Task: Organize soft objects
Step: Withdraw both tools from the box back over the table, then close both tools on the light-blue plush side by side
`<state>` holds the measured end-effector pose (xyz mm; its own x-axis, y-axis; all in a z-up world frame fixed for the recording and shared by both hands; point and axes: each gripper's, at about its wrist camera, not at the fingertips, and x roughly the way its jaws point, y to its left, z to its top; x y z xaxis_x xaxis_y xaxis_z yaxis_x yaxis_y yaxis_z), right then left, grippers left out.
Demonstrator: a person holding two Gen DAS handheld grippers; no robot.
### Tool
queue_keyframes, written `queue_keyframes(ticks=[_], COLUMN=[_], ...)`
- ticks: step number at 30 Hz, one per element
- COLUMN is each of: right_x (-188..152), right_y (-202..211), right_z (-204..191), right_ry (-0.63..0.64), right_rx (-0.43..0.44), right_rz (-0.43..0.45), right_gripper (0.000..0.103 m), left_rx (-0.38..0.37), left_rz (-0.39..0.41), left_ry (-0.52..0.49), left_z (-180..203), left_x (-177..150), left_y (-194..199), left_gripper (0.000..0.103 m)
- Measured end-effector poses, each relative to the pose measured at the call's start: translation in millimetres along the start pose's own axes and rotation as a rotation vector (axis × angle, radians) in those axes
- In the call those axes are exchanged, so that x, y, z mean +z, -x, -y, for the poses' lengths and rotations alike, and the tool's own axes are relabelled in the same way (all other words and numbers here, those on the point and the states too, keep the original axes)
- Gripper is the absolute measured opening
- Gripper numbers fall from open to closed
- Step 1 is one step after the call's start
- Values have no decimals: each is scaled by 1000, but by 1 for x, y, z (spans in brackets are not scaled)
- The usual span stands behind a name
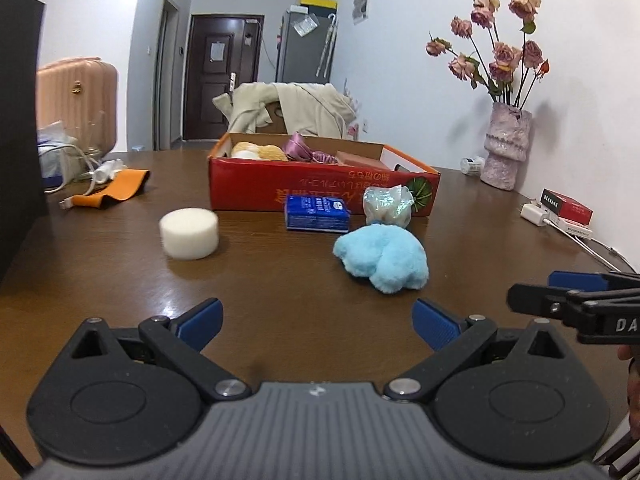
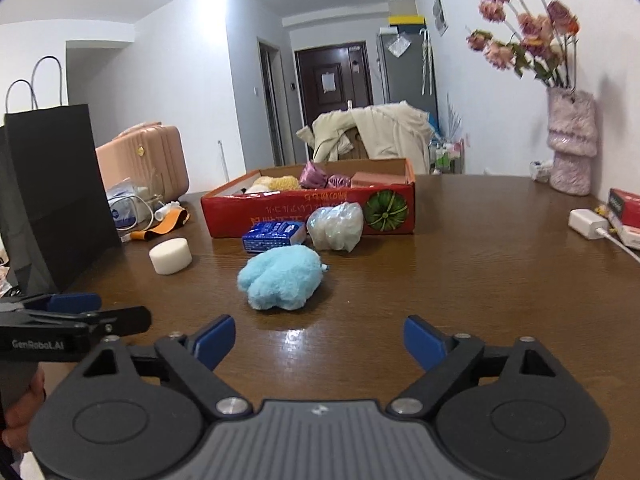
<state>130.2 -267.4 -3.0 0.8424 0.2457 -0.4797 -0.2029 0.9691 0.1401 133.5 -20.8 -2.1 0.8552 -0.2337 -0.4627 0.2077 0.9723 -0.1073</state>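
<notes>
A fluffy light-blue plush (image 1: 382, 258) (image 2: 282, 276) lies on the brown table ahead of both grippers. A white round sponge (image 1: 189, 233) (image 2: 171, 256) sits to its left. A blue tissue pack (image 1: 317, 213) (image 2: 274, 234) and a clear plastic-wrapped bundle (image 1: 388, 204) (image 2: 337, 226) lie against the red cardboard box (image 1: 256, 186) (image 2: 280, 216), which holds yellow plush and purple cloth. My left gripper (image 1: 318, 322) is open and empty, as is my right gripper (image 2: 319, 342). Each shows at the edge of the other's view.
A black paper bag (image 2: 52, 196) stands at the left. An orange strap (image 1: 116, 188) and cables lie near it. A pink vase with roses (image 1: 506, 146), a white charger (image 2: 587, 223) and a red box (image 1: 568, 206) line the right wall. A pink suitcase (image 2: 144, 160) stands behind.
</notes>
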Motion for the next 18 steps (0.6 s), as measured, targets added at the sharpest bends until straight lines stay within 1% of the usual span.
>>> queue_keyframes(ticks=[2, 3, 5, 7, 9, 10, 12, 13, 14, 15, 18], right_x=[7, 11, 18, 27, 34, 37, 44, 46, 47, 48, 51], right_y=[-12, -18, -31, -45, -60, -67, -85, -93, -99, -106, -126], right_z=[2, 3, 5, 9, 12, 14, 17, 18, 18, 19, 18], right_ry=[-11, -16, -29, -50, -67, -76, -100, -110, -119, -126, -131], right_rx=[17, 22, 33, 46, 59, 66, 83, 92, 102, 111, 130], right_rz=[-13, -20, -40, -62, -81, -88, -105, -115, -124, -132, -156], right_gripper=[86, 83, 81, 76, 71, 71, 68, 67, 62, 59, 55], left_rx=[-16, -28, -56, -80, -97, -112, -145, -162, -172, -180, -208], left_rz=[-10, -16, -38, -78, -109, -127, -159, -178, -191, -207, -244], left_ry=[3, 6, 18, 47, 64, 76, 104, 116, 124, 130, 127], left_z=[0, 0, -1, -4, -6, -8, -11, -13, -14, -15, -16], left_x=[9, 13, 21, 30, 38, 42, 48, 50, 52, 53, 55], left_y=[-12, -18, -31, -47, -64, -74, -90, -99, -106, -113, -130], left_gripper=[101, 99, 98, 91, 81, 78, 71, 69, 66, 60, 47])
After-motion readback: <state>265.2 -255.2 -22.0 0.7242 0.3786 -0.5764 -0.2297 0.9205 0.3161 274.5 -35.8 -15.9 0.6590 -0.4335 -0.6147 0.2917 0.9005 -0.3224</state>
